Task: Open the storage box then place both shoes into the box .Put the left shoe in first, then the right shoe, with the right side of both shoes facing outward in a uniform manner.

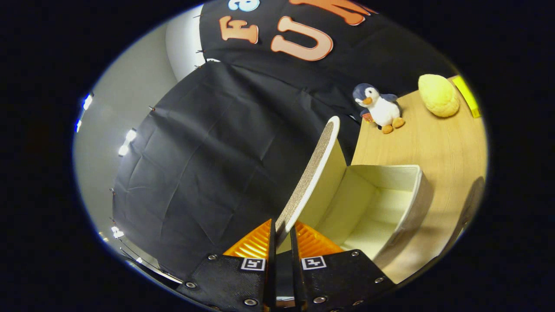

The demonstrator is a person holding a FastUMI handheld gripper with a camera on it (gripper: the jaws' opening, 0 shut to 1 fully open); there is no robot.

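Black cloth backs a wooden table (433, 143) where our tongs (282, 232) clench the lid (313, 173) of the open box (381, 208); it seems light and stiff, best pinched at the rim.

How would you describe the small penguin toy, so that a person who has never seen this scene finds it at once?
Start at the wooden table, where the open storage box stands, its lid clamped in the shut jaws. Beyond the box, by the black cloth wall, sits the penguin toy. Unlike the plain yellow plush beside it, it has orange feet.
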